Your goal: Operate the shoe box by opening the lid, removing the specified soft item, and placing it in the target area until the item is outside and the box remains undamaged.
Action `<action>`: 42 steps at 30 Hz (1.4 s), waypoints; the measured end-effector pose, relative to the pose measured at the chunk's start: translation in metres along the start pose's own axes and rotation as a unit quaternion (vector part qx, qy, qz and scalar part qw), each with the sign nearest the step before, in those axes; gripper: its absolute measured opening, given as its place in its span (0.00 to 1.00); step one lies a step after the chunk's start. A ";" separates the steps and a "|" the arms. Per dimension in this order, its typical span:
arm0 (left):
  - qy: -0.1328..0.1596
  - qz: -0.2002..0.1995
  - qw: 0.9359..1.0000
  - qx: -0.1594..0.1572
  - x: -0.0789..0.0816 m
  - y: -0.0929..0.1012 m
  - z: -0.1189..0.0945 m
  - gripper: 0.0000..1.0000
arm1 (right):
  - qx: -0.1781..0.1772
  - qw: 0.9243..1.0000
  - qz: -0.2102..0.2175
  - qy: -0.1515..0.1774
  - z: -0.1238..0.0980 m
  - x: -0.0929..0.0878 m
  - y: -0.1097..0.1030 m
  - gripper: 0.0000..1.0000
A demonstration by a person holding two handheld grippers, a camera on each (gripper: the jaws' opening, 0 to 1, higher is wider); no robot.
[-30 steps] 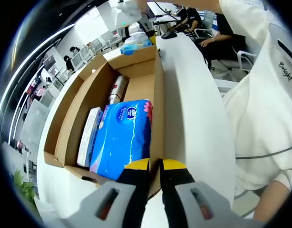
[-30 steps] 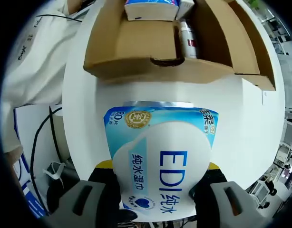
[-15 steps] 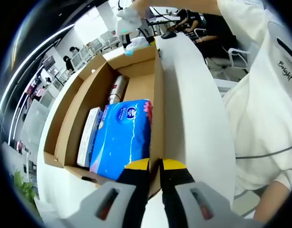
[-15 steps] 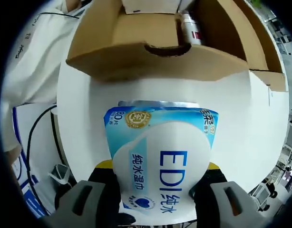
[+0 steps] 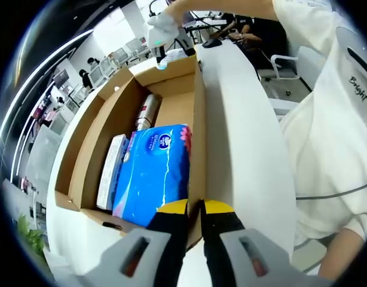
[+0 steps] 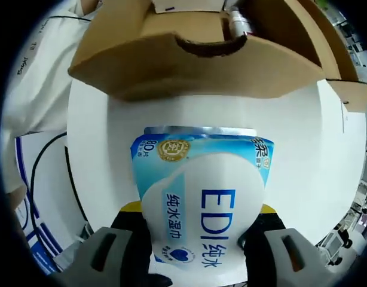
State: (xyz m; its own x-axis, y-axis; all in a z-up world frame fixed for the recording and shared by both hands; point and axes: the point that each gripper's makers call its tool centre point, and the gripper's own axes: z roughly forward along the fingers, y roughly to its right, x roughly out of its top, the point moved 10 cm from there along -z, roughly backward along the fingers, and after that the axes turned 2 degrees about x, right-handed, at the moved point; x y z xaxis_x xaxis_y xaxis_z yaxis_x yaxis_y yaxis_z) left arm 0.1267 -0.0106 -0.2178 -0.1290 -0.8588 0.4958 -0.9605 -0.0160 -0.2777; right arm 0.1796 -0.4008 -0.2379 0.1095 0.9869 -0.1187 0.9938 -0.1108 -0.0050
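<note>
The open cardboard shoe box [image 5: 199,128] lies lengthwise on the white table [image 5: 243,137]. Inside it are a blue tissue pack [image 5: 153,173], a slim white carton [image 5: 110,170] and a can [image 5: 147,112]. My left gripper [image 5: 195,209] is shut on the near end of the box's right wall. My right gripper [image 6: 198,208] is shut on a blue-and-white wet-wipes pack [image 6: 201,191], held low over the table [image 6: 318,149] just outside the box's end wall [image 6: 189,66]. In the left gripper view the right gripper [image 5: 162,45] hangs beyond the box's far end.
A person in white clothing [image 5: 333,119] stands close along the table's right edge. Black cables [image 6: 70,173] hang off the table side. Desks, chairs and seated people fill the room behind the box.
The right gripper has carried the wipes pack lower beside the box's end wall, which now looms larger in the right gripper view. The left gripper has held still on the box wall.
</note>
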 end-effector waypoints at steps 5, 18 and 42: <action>0.001 0.000 1.000 0.001 0.000 0.000 0.000 0.07 | 0.000 0.999 -0.034 0.002 0.001 0.001 0.002 0.62; 0.008 0.003 1.000 0.005 -0.001 0.000 0.000 0.07 | -0.005 0.999 -0.025 -0.034 0.002 0.002 0.003 0.64; 0.012 0.005 1.000 0.004 -0.002 0.000 0.001 0.07 | -0.059 0.998 0.028 0.011 -0.046 -0.018 -0.010 0.54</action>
State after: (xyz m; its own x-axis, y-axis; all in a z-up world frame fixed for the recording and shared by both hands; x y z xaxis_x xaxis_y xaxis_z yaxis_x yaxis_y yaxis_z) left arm 0.1273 -0.0096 -0.2192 -0.1442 -0.8466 0.5124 -0.9572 -0.0120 -0.2892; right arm 0.1689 -0.4124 -0.1905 0.1632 0.9822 -0.0935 0.9813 -0.1518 0.1182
